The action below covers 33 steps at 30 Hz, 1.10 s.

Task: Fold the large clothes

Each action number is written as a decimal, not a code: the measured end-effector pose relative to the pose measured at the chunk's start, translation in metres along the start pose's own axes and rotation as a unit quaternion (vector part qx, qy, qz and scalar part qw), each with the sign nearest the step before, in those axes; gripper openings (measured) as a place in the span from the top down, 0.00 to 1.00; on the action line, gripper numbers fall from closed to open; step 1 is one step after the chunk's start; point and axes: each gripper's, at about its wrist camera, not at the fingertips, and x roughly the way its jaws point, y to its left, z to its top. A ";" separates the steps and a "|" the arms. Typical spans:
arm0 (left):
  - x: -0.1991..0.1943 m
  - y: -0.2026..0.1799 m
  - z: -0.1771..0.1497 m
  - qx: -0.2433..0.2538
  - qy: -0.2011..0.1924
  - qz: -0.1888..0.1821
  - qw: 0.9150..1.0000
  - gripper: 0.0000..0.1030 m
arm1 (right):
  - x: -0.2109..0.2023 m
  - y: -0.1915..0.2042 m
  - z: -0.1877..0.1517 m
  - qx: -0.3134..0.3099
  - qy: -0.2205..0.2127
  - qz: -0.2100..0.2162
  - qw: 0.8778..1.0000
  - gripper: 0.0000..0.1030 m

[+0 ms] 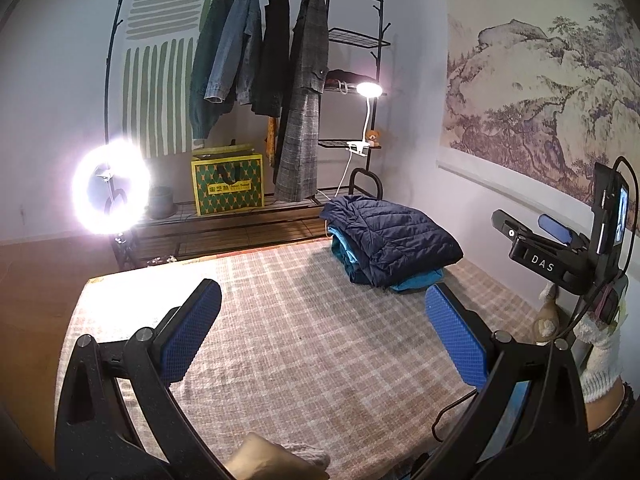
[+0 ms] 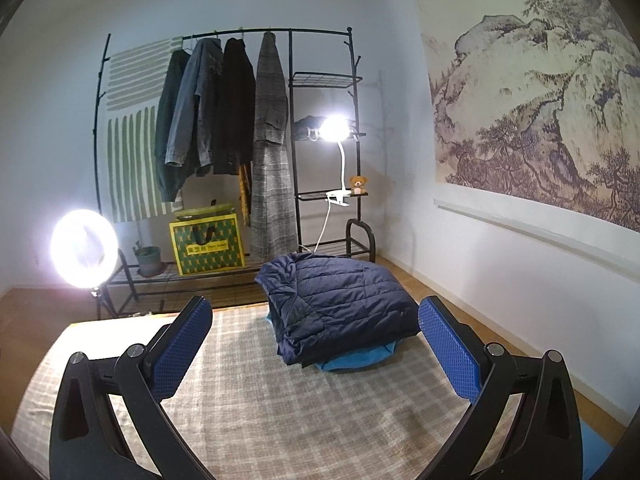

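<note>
Left tool (image 1: 324, 334): jaws spread wide, nothing between the blue pads (image 1: 191, 332); it hangs above the bare near half of the worktop (image 1: 280, 320), which is covered in a plaid cloth.

Right tool (image 2: 316, 354): jaws likewise spread wide and empty. In the left wrist view its body (image 1: 560, 248) appears at the far right, held by a gloved hand (image 1: 600, 356), level with the garment stack and apart from it.

Task item: a navy quilted jacket (image 1: 392, 240), folded into a compact block, lies at the far right part of the worktop, near the wall. It rests on top of folded teal-blue garments (image 1: 416, 280), whose edges show beneath it on the near and left sides. In the right wrist view the navy quilted jacket (image 2: 340, 308) sits ahead of the right tool, between the lines of its two fingers but beyond their tips; no contact. From the left tool the stack lies ahead and to the right, just past the right finger's tip, also untouched.

Surroundings: a black clothes rack (image 2: 288, 120) behind the worktop carries four hung coats; a yellow patterned box (image 2: 208, 246) stands on its lower shelf; a ring light (image 2: 84, 248) is lit at left; a clip lamp (image 2: 334, 128) is lit on the rack's shelving.
</note>
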 end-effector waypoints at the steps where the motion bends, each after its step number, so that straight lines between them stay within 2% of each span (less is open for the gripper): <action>1: -0.001 -0.001 0.001 0.001 0.001 0.000 1.000 0.00 | 0.000 -0.001 -0.001 -0.001 0.000 0.000 1.000 0.00; 15: -0.001 -0.005 0.000 0.001 0.001 0.003 1.000 0.00 | 0.003 -0.006 -0.002 0.000 0.002 0.000 1.000 0.00; 33: 0.021 0.004 -0.011 0.008 0.018 0.041 0.999 0.00 | 0.008 -0.006 -0.010 -0.009 0.013 0.003 1.000 0.00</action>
